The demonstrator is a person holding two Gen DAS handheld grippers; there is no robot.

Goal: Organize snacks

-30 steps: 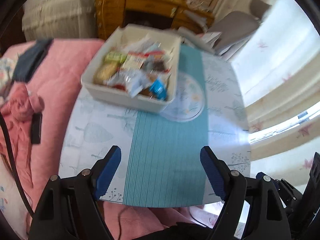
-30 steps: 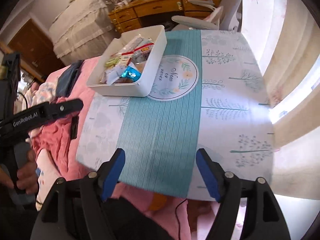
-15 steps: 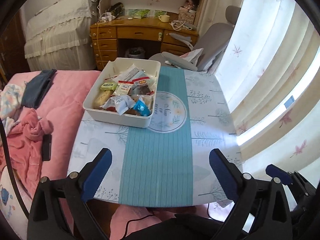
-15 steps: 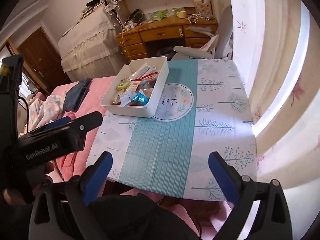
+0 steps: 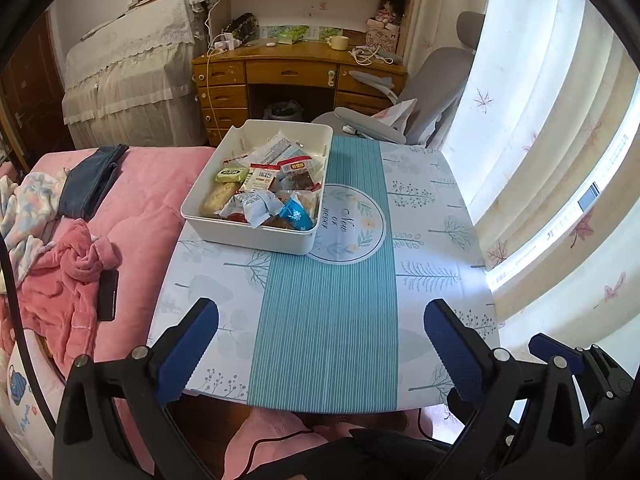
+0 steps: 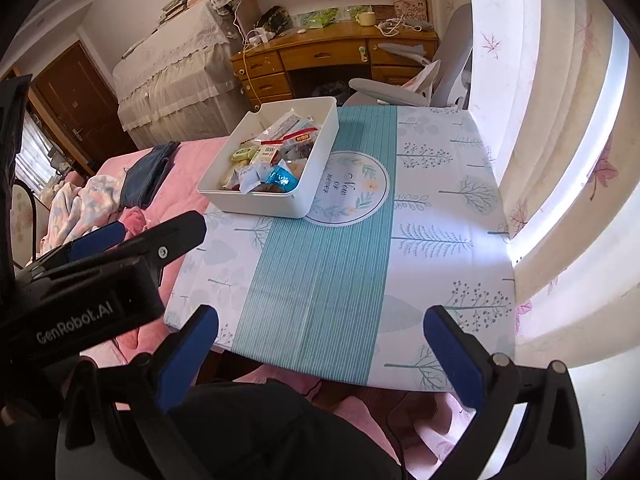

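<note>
On the far left part of the table [image 5: 432, 240], a white rectangular bin [image 5: 256, 236] holds the snacks [image 5: 268, 192]: a blue foil packet [image 5: 296, 216] at its near right corner, a white crumpled wrapper [image 5: 256, 206] just left of that, a green wrapped piece [image 5: 231, 175] farther back on the left, and red-and-white packets [image 5: 298, 166] toward the middle. The bin's near right corner overlaps a round printed emblem [image 5: 352, 228] on the teal striped band [image 5: 328, 328] that runs down the tablecloth. Well short of the bin, over the table's near edge, the left gripper [image 5: 320, 340] hangs with its blue-padded jaws spread wide and nothing between them. The right gripper [image 6: 320, 344] is likewise spread wide and holds nothing, also at the near edge, just right of the left one. Left of the bin lies a bed with a pink blanket [image 5: 152, 200], a folded dark garment [image 5: 92, 184] and a black phone [image 5: 107, 295]. Beyond the bin stand a wooden desk [image 5: 288, 76] and a grey office chair [image 5: 432, 92].
</note>
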